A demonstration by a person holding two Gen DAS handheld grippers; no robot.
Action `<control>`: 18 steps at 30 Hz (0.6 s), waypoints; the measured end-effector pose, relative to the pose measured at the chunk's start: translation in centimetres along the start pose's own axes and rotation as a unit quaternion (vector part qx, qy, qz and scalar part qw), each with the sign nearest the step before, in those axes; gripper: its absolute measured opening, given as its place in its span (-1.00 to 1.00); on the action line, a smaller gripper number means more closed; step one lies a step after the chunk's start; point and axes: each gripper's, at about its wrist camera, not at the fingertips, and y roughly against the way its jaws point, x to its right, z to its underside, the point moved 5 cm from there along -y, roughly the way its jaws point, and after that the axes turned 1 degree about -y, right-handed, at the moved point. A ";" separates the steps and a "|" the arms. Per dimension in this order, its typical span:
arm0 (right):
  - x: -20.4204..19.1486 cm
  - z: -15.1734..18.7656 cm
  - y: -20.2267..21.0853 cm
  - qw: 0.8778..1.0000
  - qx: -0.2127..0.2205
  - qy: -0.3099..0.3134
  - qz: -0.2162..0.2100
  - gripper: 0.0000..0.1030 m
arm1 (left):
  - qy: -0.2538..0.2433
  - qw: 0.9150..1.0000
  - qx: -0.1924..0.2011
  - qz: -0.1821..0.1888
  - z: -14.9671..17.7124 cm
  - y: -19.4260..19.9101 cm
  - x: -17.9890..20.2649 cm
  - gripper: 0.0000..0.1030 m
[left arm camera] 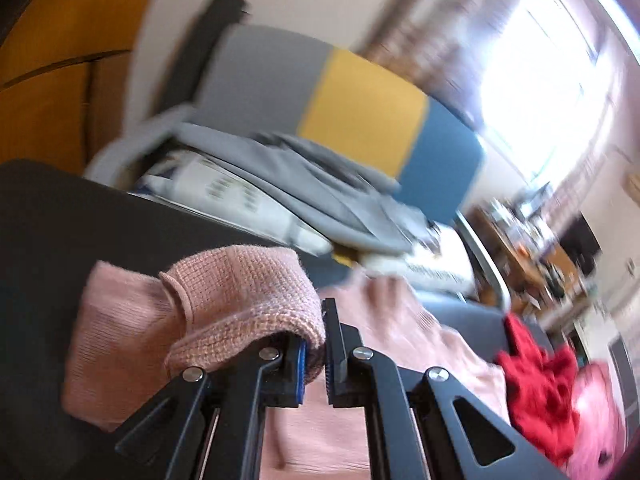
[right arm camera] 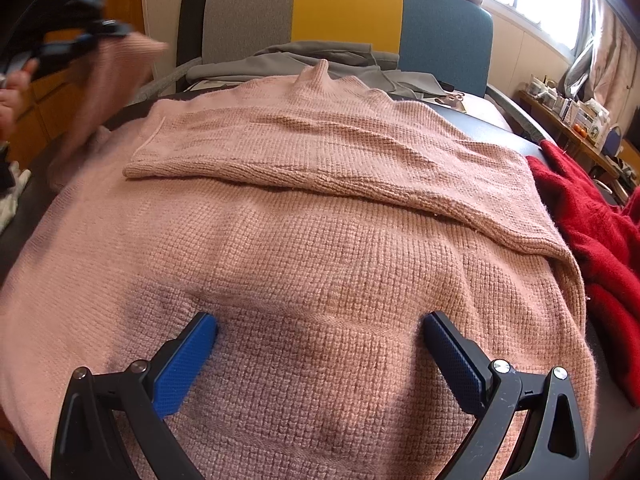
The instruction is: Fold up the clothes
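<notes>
Grippers: you hold two, a left gripper (left arm camera: 316, 356) and a right gripper (right arm camera: 320, 336).
Pink knit sweaters: you have one pink sweater (right arm camera: 320, 248) laid out.
Red garments: one red garment (right arm camera: 592, 216) beside it.
Grey garments: one grey garment (right arm camera: 320, 60) behind it.
Chairs: one tricolour chair back (right arm camera: 348, 12).
Other pink items: one bright pink item (left arm camera: 596, 412), too blurred to identify.

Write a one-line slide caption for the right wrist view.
Open right gripper rests on a pink knitted sweater.
</notes>
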 end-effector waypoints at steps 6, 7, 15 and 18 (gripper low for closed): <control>0.2 0.0 0.2 1.000 0.004 -0.009 -0.013 1.00 | -0.080 0.994 -0.071 0.030 5.5 -3.7 8.4 -0.90; 0.3 0.0 0.2 1.000 0.005 -0.010 -0.015 1.00 | -0.091 0.992 -0.086 0.033 6.5 -4.7 9.4 -0.89; 0.5 -0.1 0.2 1.000 0.001 -0.013 -0.029 1.00 | -0.111 0.977 -0.177 0.048 10.8 -7.3 9.9 -0.58; 0.4 -0.1 0.5 0.999 -0.006 -0.005 -0.033 1.00 | -0.135 0.973 -0.173 0.069 10.6 -5.3 9.6 -0.58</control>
